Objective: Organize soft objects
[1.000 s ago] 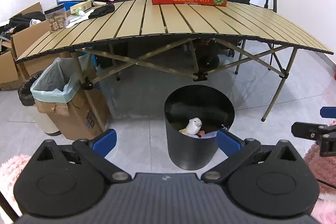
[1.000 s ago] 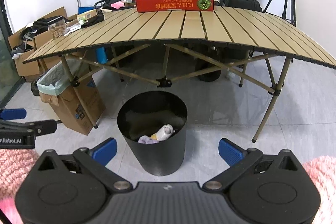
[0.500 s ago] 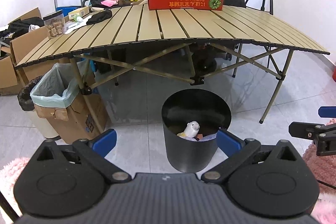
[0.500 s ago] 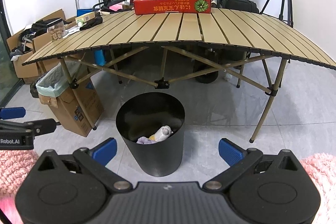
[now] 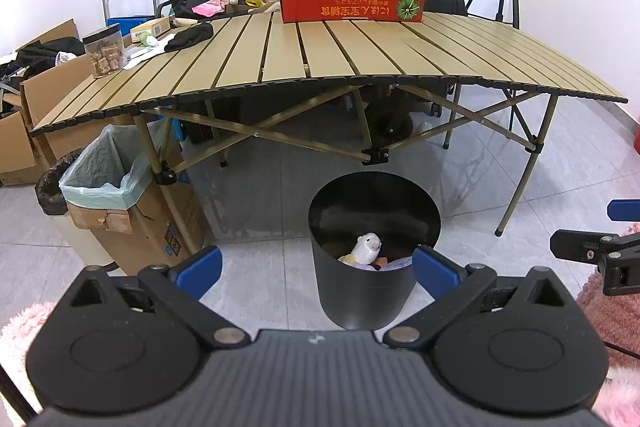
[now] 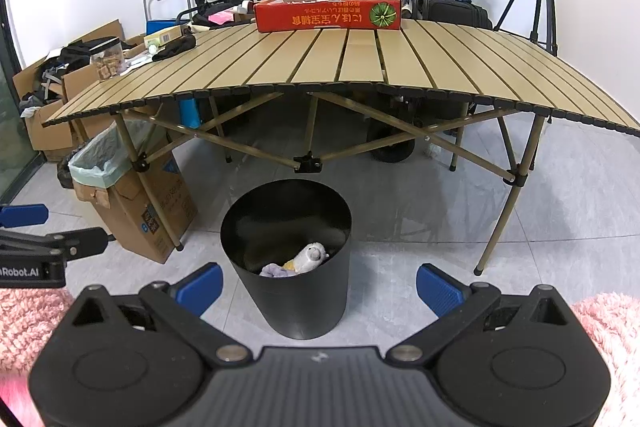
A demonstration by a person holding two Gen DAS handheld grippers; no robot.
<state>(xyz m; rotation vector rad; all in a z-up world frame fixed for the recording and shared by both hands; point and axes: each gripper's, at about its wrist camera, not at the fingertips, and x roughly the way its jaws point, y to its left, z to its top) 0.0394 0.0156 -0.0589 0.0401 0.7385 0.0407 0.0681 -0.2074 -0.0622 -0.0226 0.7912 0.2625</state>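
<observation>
- Two handheld tools face a black bin point(image 5: 374, 255) that stands on the tiled floor, just in front of a slatted folding tabletop point(image 5: 320, 63).
- Left tool point(image 5: 316, 265): its blue-tipped fingers point(image 5: 200, 265) are spread wide with nothing between them, and the bin shows through the gap.
- Right tool point(image 6: 318, 283): its fingers are also spread wide and hold nothing; the bin sits between and beyond them, slightly left of centre.
- Inside the bin lies a white plush toy point(image 6: 310, 257), head up against the inner wall, resting on a pale lilac soft item point(image 6: 272, 270). The bin seems to serve as the collection spot for soft things.
- Pink fluffy fabric point(image 6: 24, 319), possibly a rug or the person's clothing, edges the lower corners of both views, nearer than the bin.
- Behind the bin, the tabletop's far edge carries a red carton point(image 5: 352, 9); left of the bin stands a cardboard box lined with a pale green bag point(image 5: 108, 183).
- Judging by the empty tools, a drop into the bin looks complete, and another soft item would be sought next.
</observation>
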